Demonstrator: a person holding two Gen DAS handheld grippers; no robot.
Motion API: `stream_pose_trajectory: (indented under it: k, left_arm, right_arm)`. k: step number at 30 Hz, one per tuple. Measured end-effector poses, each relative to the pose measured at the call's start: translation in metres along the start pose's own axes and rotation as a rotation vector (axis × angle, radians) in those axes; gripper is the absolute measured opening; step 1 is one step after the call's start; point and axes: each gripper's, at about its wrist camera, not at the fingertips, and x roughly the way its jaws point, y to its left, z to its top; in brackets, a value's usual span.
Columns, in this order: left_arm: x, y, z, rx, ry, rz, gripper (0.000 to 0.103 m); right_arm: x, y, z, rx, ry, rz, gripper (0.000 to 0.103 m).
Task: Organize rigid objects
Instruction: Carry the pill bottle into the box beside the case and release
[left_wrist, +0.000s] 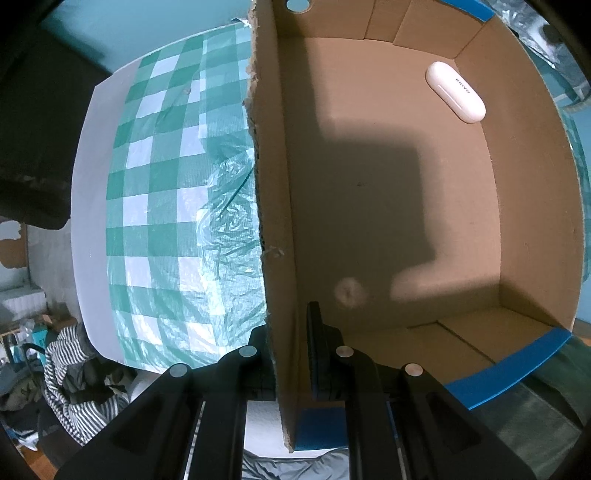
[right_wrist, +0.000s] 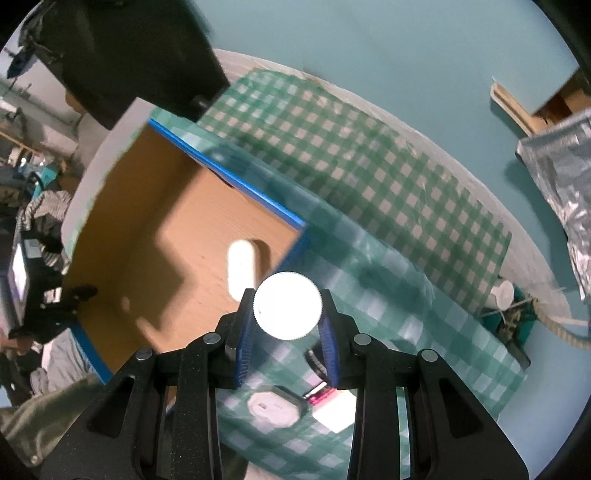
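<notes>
An open cardboard box (left_wrist: 535, 236) with blue-taped edges stands on a green checked cloth (left_wrist: 166, 192). A white oval case (left_wrist: 455, 91) lies on its floor in the far right corner. My left gripper (left_wrist: 290, 332) is shut on the box's left wall, one finger inside, one outside. In the right wrist view my right gripper (right_wrist: 287, 314) is shut on a white round ridged lid (right_wrist: 287, 305) and holds it above the box's near right corner. The box (right_wrist: 122, 229) and the white case (right_wrist: 241, 264) lie below and to the left.
On the cloth below my right gripper lie a white octagonal object (right_wrist: 274, 408) and a pink item (right_wrist: 319, 393). A silver foil bag (right_wrist: 565, 184) and a small white cap (right_wrist: 502, 293) sit at the right. Striped clothing (left_wrist: 74, 380) lies beyond the table's edge.
</notes>
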Motion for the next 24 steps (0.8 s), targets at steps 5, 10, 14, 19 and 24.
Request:
stream_pose_trajectory:
  k: [5,10,14,19,24]
  left_arm:
    - [0.000,0.000,0.002,0.007,0.002,-0.001,0.010]
    - [0.001,0.000,0.000,0.006,0.003,-0.004,0.010]
    - [0.002,0.001,-0.002,0.005,0.005,-0.006,0.010]
    - [0.003,0.004,-0.005,0.004,0.005,-0.006,0.010]
    - [0.003,0.004,-0.005,0.004,0.006,-0.007,0.010]
  right_arm:
    - [0.000,0.016,0.013,-0.022,-0.013,0.008,0.032]
    - [0.013,0.028,0.026,-0.039,0.002,0.009,0.032]
    - [0.027,0.032,0.032,-0.040,0.023,0.008,0.032]
    - [0.043,0.033,0.035,-0.034,0.051,-0.001,0.032]
    - [0.053,0.033,0.035,-0.028,0.071,-0.018,0.032]
